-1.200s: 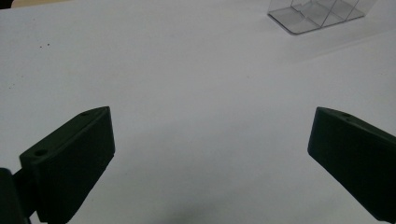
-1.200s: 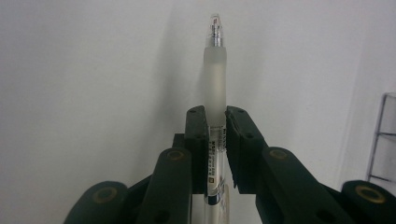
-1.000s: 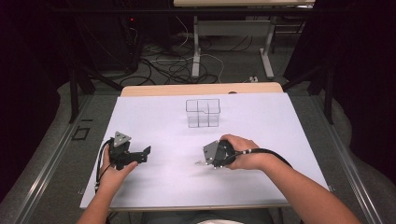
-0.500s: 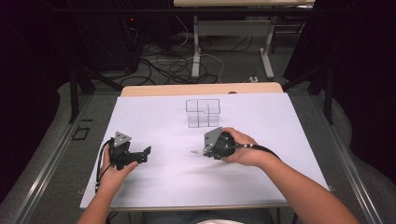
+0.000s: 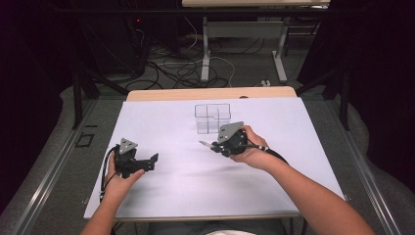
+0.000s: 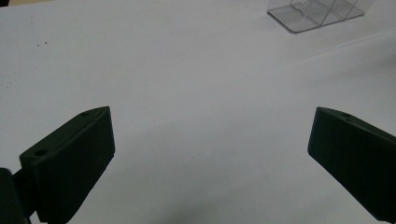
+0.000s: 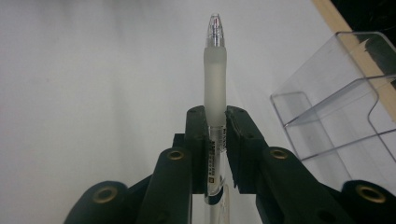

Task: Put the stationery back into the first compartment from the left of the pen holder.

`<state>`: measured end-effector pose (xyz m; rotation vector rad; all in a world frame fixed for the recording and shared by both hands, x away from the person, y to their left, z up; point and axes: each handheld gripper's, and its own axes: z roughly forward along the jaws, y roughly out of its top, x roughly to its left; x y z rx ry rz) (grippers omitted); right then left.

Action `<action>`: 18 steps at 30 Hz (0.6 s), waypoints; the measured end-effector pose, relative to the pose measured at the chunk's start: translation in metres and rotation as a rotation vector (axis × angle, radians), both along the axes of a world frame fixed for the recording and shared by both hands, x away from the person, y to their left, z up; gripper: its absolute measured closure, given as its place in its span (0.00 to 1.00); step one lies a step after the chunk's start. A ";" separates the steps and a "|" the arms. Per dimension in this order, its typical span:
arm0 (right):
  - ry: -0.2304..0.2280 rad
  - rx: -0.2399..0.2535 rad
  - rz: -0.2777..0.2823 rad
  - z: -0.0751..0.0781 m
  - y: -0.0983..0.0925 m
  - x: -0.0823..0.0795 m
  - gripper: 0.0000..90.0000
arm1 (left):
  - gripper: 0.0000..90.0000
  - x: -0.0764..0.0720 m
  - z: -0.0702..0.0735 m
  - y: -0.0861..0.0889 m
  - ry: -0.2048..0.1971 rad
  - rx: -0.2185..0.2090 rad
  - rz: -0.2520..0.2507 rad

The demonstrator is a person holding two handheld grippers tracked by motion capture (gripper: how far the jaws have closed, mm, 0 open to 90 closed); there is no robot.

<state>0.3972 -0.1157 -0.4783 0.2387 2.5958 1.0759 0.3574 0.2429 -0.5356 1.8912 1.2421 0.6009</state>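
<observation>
A slim pen with a clear barrel and frosted white grip sleeve (image 7: 215, 88) is pinched between the black jaws of the right gripper (image 7: 215, 122), its tip pointing out past them, held over the white table sheet (image 5: 186, 176) just in front of a clear plastic organiser box with divided compartments (image 5: 212, 117). In the right gripper view the box's transparent wall stands just beside the jaws, near the wooden table edge (image 5: 210, 94). The left gripper (image 5: 147, 160) rests well apart near the sheet's left side, jaws spread wide with nothing between them, bare white surface all around.
</observation>
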 end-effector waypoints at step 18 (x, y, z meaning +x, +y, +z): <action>-0.025 0.235 -0.155 0.010 -0.003 0.020 0.88 | 0.01 0.002 0.001 0.000 -0.001 0.002 -0.001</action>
